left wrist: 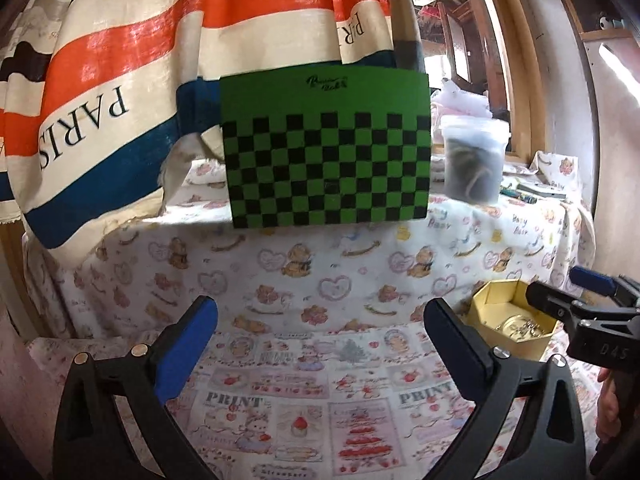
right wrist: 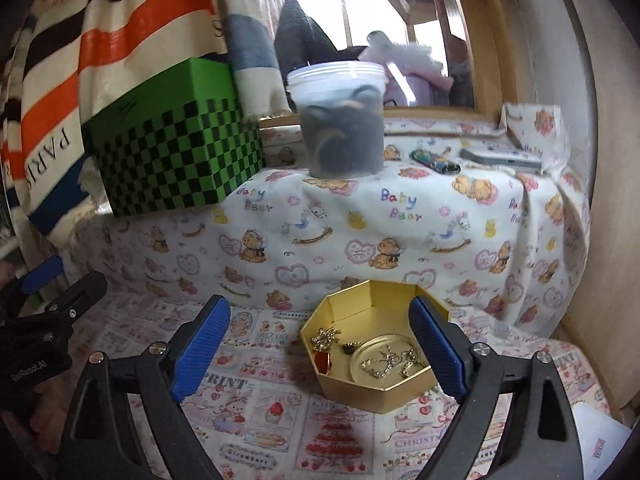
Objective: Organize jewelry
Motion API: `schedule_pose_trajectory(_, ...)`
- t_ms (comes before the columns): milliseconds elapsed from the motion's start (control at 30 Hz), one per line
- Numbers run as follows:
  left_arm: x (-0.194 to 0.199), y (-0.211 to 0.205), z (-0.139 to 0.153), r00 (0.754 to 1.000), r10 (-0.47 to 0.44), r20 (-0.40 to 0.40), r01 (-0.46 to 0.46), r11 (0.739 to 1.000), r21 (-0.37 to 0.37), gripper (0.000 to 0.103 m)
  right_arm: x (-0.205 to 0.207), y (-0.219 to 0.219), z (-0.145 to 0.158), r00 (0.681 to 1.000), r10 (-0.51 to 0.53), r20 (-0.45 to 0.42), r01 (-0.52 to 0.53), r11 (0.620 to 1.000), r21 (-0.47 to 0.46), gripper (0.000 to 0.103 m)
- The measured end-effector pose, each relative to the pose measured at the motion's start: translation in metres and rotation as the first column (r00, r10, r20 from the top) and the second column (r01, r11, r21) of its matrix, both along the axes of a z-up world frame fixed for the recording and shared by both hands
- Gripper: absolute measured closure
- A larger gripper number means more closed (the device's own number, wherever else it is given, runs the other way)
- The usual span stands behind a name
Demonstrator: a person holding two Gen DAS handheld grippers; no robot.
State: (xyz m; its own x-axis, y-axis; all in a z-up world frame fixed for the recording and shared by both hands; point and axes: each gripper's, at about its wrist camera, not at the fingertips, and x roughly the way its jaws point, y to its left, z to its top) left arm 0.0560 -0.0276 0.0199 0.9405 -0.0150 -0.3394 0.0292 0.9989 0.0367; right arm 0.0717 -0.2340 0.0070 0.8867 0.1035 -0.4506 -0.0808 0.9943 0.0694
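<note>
A cloth printed with bears and hearts (right wrist: 400, 248) is covering the raised ledge, while a patchwork-print cloth (right wrist: 256, 392) is lying over the lower surface in front of it. A green-and-black checkered box (left wrist: 326, 148) is standing on the ledge against a striped "PARIS" fabric (left wrist: 120, 80), with a clear lidded tub (right wrist: 340, 120) of dark contents beside it (a window frame is showing behind). The gold hexagonal box (right wrist: 372, 384) is sitting on the lower cloth, holding chains and a gold brooch-like piece (right wrist: 326, 338). The right gripper (right wrist: 316, 348) is hovering over it, blue pads spread wide and gripping nothing. The left gripper (left wrist: 320, 348) is gaping equally wide over bare cloth, empty.
</note>
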Motion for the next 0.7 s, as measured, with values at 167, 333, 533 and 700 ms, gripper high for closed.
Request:
schedule_pose_trajectory(167, 0.001, 0.002, -0.011, 1.000, 0.010, -0.002, -0.010, 1.000, -0.006, 0.001, -0.006, 0.003, 0.000, 0.998, -0.011, 0.058, 0.011, 1.000, -0.011, 0.000)
schedule_pose_trajectory(333, 0.000, 0.002, -0.014, 1.000, 0.026, 0.012, -0.026, 1.000, 0.002, 0.001, -0.004, 0.004, -0.007, 0.998, -0.033, 0.057, 0.035, 0.999, -0.025, 0.000)
schedule_pose_trajectory(533, -0.004, 0.003, -0.013, 0.999, 0.041, 0.029, -0.040, 0.999, -0.021, 0.001, -0.010, 0.004, -0.007, 0.993, -0.073, 0.094, 0.077, 0.996, -0.046, 0.000)
schedule_pose_trajectory(700, -0.005, 0.008, -0.012, 0.997, 0.072, 0.035, -0.071, 0.997, -0.034, 0.001, -0.018, 0.012, -0.004, 0.988, -0.069, 0.142, 0.081, 0.993, -0.086, 0.000)
